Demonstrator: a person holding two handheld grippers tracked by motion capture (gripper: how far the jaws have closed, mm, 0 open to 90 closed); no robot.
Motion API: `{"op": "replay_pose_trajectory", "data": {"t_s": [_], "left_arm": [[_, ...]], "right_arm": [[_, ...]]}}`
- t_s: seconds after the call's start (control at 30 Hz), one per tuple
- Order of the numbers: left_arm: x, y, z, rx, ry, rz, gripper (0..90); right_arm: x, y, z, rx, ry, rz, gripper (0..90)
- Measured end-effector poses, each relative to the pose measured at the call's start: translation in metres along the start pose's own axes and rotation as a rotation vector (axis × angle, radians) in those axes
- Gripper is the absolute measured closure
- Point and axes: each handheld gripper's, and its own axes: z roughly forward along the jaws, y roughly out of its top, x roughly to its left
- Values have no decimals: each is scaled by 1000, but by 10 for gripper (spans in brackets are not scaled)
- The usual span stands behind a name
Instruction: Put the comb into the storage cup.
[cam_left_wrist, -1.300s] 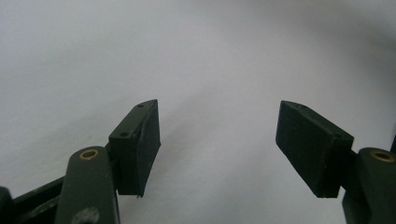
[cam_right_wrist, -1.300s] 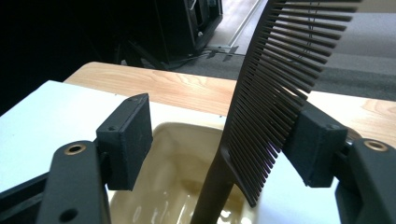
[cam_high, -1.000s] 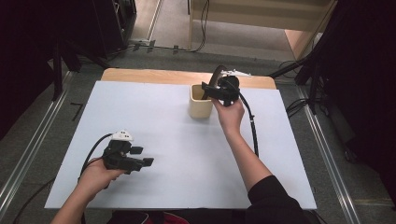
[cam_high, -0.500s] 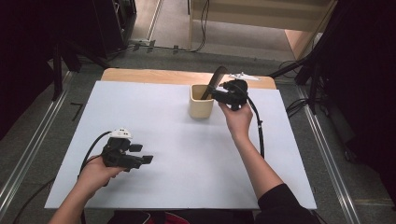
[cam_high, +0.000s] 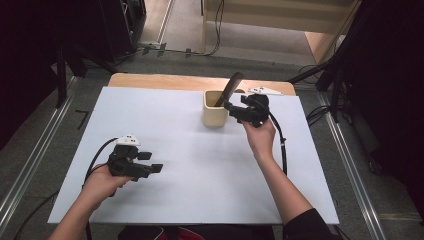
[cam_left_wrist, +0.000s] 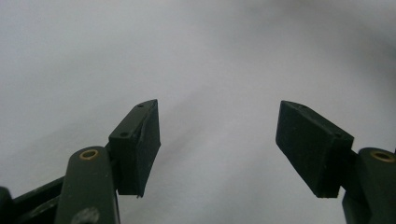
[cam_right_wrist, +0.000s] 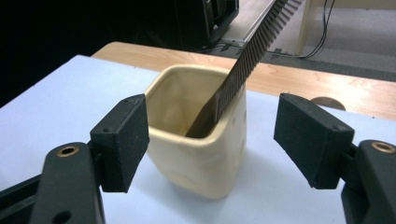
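- The jaws of the right gripper (cam_right_wrist: 212, 140) stand wide apart and hold nothing; between them, a little farther ahead, I see the cup (cam_right_wrist: 198, 130).
- The jaws of the left gripper (cam_left_wrist: 217, 144) are also wide and empty, with only the white table sheet (cam_left_wrist: 210, 56) under them.
- The cup (cam_high: 215, 108) is cream-coloured, with a squarish mouth, and stands upright near the far edge of the table (cam_high: 190, 165), a bit right of the middle.
- A dark comb (cam_right_wrist: 247, 56) stands in the cup. Its lower end is inside, it leans on the rim, and its toothed part rises up and away.
- In the high view the comb (cam_high: 229, 87) has its long axis tilted toward the far right, above the right gripper (cam_high: 235, 109).
- The right gripper is just beside the cup, on its right side; I cannot tell if it touches the wall.
- The left gripper (cam_high: 150, 167) is well apart from the cup, at the near left of the table.
- In my judgement the right hand (cam_high: 260, 137) is clearly the nearer one. To take the comb, its jaws must go higher, to the free part above the rim, and close across the flat sides.
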Motion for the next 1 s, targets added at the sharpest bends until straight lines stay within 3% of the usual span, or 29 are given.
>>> {"op": "replay_pose_trajectory", "data": {"t_s": [0.13, 0.33, 0.43, 1.0], "left_arm": [[2, 1, 0, 1, -2, 3, 317], [2, 3, 1, -1, -7, 9, 317], [2, 4, 2, -2, -10, 17, 318], [-1, 4, 1, -2, -12, 23, 318]], "right_arm": [[0, -6, -3, 6, 11, 2, 246], [-1, -12, -7, 14, 15, -38, 246], [-3, -16, -10, -13, 11, -53, 246], [2, -31, -35, -29, 49, -114, 232]]}}
